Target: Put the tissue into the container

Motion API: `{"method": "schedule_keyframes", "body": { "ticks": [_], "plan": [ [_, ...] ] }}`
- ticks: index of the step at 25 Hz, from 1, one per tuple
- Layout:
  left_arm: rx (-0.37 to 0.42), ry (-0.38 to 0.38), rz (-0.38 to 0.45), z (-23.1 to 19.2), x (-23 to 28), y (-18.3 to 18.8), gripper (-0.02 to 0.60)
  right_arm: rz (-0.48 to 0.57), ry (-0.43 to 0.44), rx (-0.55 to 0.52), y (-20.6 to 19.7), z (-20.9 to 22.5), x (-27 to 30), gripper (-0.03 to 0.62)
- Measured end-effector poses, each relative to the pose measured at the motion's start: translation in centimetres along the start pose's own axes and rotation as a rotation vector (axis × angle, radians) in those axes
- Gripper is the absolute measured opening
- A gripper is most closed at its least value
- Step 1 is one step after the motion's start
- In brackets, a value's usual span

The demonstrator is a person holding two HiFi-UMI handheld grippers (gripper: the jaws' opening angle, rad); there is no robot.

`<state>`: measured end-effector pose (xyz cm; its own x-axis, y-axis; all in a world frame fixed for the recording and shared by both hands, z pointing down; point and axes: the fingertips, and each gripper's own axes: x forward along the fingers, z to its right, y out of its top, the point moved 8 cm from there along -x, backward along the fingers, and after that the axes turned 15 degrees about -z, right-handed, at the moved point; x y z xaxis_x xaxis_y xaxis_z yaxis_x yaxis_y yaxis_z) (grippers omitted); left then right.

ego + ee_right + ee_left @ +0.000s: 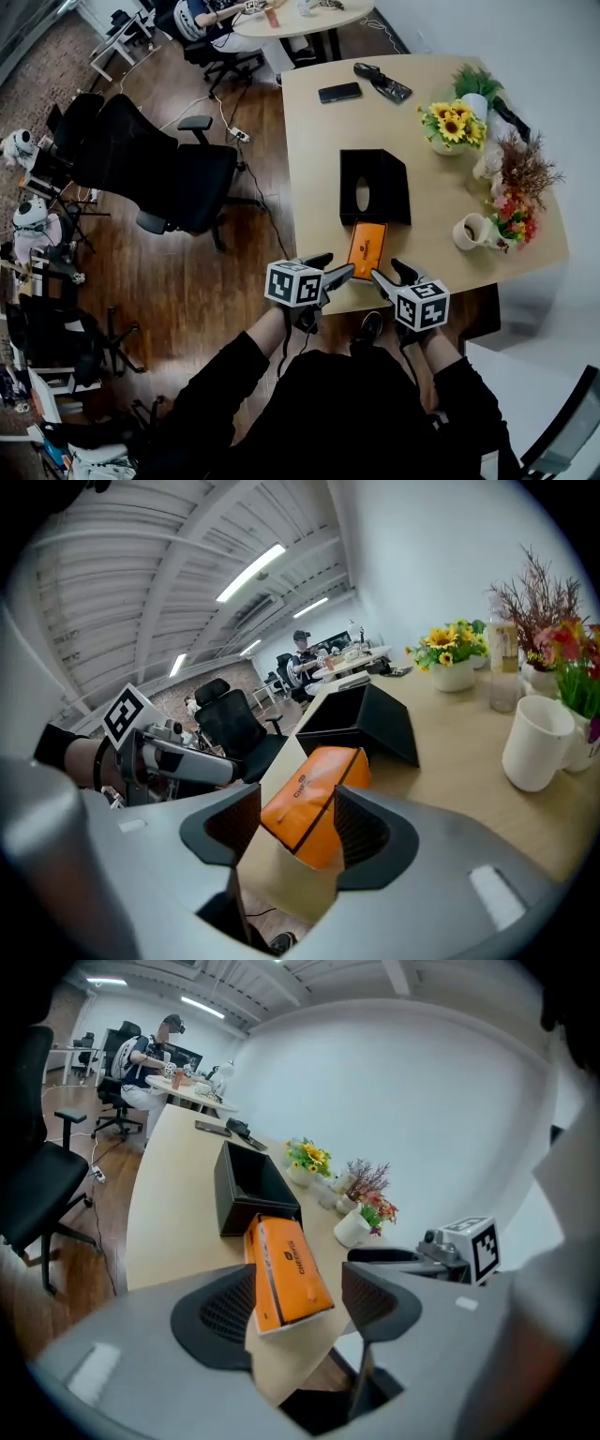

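The orange tissue pack (367, 246) lay flat on the table (314, 141) near its front edge. It was just ahead of both my grippers and showed in the gap of each pair of jaws, touched by neither. My left gripper (298, 1302) stood wide open and empty at the pack's left. My right gripper (292, 832) gaped likewise, empty, at its right. Beyond the pack's far end stood the black container (373, 187); whether they touched I could not tell. A white mug (469, 232) sat ahead and right of my right gripper.
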<state>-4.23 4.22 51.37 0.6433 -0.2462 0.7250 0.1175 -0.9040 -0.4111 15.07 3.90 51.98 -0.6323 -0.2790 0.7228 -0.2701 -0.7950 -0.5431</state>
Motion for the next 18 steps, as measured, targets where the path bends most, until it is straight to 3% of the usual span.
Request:
{"method": "schedule_keyframes", "body": {
  "ticks": [5,18],
  "plan": [
    [-0.028,-0.007,-0.072,-1.7,1.9,1.5,0.272,-0.048,0.04,0.104,1.0,2.2,1.8,0.247],
    [-0.12,-0.114,-0.211,-5.3,5.5,3.0,0.27,-0.207,0.09,0.395,1.9,4.8,5.2,0.264]
  ]
}}
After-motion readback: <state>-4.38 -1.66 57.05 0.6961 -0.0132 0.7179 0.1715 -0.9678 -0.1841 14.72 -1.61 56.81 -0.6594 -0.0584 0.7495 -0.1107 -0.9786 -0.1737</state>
